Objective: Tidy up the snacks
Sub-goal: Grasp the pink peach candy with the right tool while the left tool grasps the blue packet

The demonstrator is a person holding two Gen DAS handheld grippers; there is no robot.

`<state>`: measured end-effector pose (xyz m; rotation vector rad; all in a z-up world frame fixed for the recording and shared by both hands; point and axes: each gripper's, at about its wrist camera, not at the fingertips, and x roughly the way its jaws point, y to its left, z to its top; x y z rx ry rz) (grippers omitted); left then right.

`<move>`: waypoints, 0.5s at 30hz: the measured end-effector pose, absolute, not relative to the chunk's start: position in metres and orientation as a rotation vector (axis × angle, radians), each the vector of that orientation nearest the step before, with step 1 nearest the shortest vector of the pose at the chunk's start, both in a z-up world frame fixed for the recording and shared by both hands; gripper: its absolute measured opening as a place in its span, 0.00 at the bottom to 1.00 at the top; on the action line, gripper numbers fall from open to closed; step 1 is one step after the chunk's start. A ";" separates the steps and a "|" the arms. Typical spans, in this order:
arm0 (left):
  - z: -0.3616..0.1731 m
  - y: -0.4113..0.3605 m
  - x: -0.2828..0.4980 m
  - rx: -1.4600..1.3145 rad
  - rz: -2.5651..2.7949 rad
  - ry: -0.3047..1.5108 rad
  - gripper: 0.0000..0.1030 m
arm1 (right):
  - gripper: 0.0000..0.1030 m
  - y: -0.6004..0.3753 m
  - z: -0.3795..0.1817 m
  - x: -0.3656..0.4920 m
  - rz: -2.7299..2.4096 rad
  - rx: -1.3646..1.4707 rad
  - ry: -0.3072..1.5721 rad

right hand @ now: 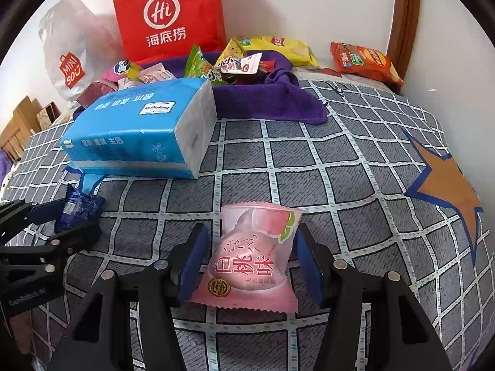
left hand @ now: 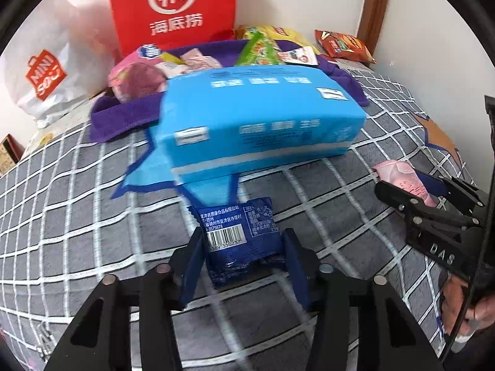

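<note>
Grey checked bedspread (right hand: pixel 355 154) covers the whole work surface; orange star print at right. Far left, against the wall: red paper bag (right hand: pixel 170 15) with a white shopping bag (right hand: pixel 66 58) beside it.

Purple cloth tray (right hand: pixel 272 105) sits just in front of the red bag, holding mixed snack packets; a yellow chip bag (right hand: pixel 281 48) and an orange chip bag (right hand: pixel 362 60) lie behind it, far right.

Blue tissue pack (right hand: pixel 139 126) lies near side of the tray, touching its front edge.

Right gripper (right hand: pixel 249 262): jaws wide open, blue pads either side of the pink peach snack (right hand: pixel 247 266), which lies flat on the bedspread. Clear gaps between pads and wrapper.

Left gripper (left hand: pixel 241 259): jaws part closed around the dark blue snack packet (left hand: pixel 238 241), barcode side up, near of the tissue pack. Both pads look to be against the wrapper; packet rests on the bedspread.
</note>
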<state>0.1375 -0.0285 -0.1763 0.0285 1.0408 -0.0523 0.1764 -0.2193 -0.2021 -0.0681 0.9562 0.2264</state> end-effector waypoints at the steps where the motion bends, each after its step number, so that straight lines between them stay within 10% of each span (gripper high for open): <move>1: -0.175 -0.022 0.134 0.033 -0.034 1.036 0.45 | 0.55 -0.220 -0.202 0.176 0.228 -0.066 0.956; 15: -0.180 0.012 0.122 -0.005 0.064 0.955 0.53 | 0.56 -0.219 -0.203 0.177 0.227 -0.074 0.956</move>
